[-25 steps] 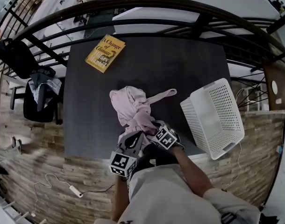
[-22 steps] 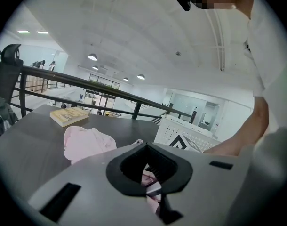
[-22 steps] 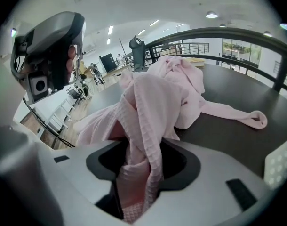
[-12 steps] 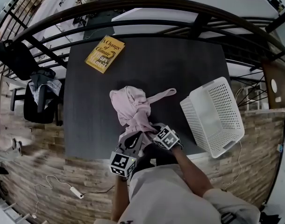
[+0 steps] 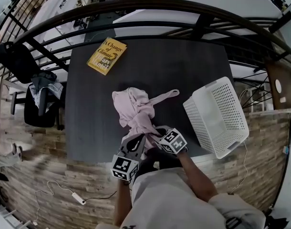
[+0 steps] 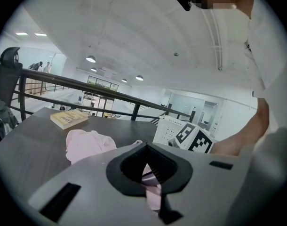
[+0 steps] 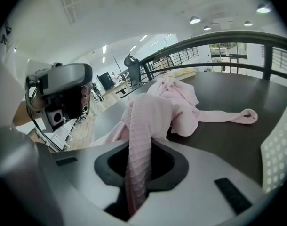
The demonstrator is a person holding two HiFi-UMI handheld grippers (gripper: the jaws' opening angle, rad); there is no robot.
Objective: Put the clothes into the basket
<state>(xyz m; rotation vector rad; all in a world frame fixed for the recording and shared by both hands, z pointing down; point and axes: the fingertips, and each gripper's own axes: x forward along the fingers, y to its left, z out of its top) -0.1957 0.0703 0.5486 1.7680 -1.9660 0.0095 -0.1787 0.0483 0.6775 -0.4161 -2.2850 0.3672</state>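
The pink garment [image 5: 135,109], heaped on the near counter [image 5: 183,66] left of the basket [image 5: 197,123] and judged light and limp, was clamped at its near folds by the jaws of the left gripper [image 5: 140,138] and of the right gripper [image 5: 156,133], the latter having just been closing.

**One title legible**

The yellow book [image 5: 107,56], lying near the far left corner of the dark table [image 5: 193,61], carries "A Change of Climate" in dark slanted lettering on its cover. The finer print below the title is too small to read.
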